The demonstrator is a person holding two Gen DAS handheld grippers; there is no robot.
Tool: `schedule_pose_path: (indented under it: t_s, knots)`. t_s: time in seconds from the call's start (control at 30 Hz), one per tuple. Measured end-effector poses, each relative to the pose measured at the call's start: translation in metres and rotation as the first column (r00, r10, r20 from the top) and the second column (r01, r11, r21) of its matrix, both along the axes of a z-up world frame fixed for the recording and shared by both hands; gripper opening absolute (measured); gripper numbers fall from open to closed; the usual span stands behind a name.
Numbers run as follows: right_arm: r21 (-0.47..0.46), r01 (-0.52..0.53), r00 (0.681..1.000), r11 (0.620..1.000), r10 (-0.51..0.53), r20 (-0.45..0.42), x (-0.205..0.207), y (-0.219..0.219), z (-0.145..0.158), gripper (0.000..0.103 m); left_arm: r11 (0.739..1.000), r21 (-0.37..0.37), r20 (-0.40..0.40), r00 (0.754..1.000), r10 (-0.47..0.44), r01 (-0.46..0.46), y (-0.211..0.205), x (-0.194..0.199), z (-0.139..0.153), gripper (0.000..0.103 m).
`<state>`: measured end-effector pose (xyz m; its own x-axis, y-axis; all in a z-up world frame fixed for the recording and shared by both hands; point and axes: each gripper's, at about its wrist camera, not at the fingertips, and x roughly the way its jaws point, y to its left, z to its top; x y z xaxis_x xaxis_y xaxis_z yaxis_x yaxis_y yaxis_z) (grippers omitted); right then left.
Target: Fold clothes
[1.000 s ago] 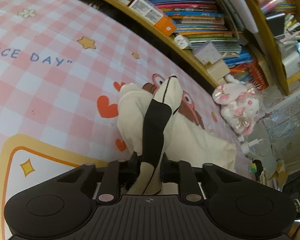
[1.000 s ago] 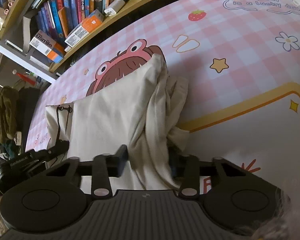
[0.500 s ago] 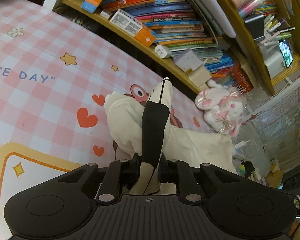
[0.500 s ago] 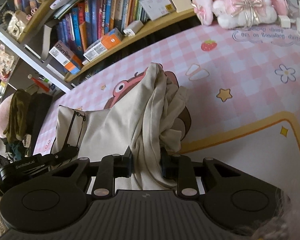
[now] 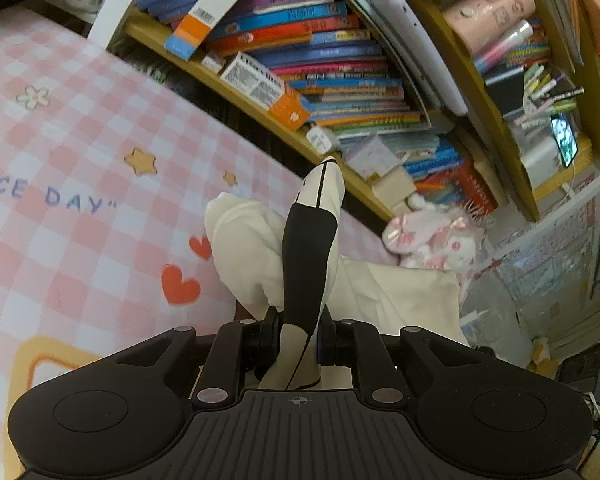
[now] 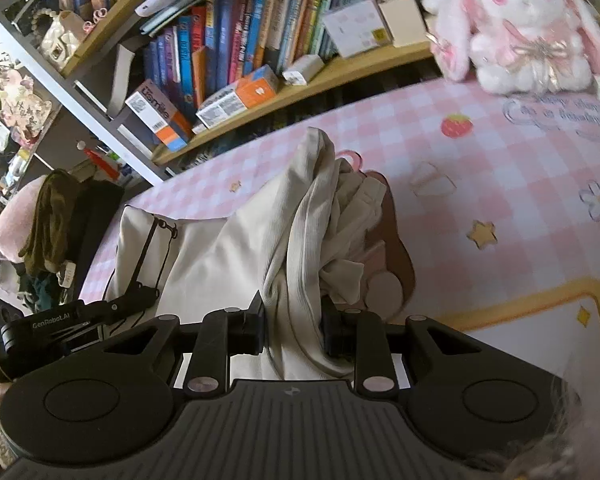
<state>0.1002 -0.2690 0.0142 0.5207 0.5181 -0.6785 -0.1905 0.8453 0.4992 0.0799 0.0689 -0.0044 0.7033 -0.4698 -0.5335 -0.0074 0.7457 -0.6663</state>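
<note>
A cream garment with a black band (image 5: 306,256) is held up off the pink checked table mat (image 5: 80,200). My left gripper (image 5: 298,336) is shut on its black-and-cream edge, which stands up between the fingers. In the right wrist view my right gripper (image 6: 294,332) is shut on a bunched ribbed cream part of the same garment (image 6: 300,216). The rest of the cloth (image 6: 204,256) slopes down to the left, where the left gripper's body (image 6: 72,324) shows at its far end with a black drawstring.
A wooden bookshelf full of books (image 5: 320,60) runs along the back of the table. A pink-and-white plush rabbit (image 6: 528,28) sits at the mat's back right corner. Dark clothes (image 6: 56,216) are piled off the table's left end.
Both grippers have risen and tilted toward the bookshelf, lifting the garment higher off the mat. Both grips on the cloth have stayed the same.
</note>
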Motion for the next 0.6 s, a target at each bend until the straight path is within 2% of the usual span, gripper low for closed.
schedule_pose_path:
  t_s: [0.27, 0.6]
  knots:
    - [0.007, -0.010, 1.000, 1.000, 0.010, 0.029, 0.028, 0.019, 0.008, 0.023, 1.000, 0.016, 0.039, 0.999, 0.004, -0.004, 0.018, 0.030, 0.010, 0.014]
    - [0.001, -0.005, 0.998, 1.000, 0.005, 0.059, 0.076, 0.049, 0.011, 0.023, 1.000, 0.031, 0.059, 0.998, -0.001, 0.000, 0.042, 0.087, 0.013, 0.014]
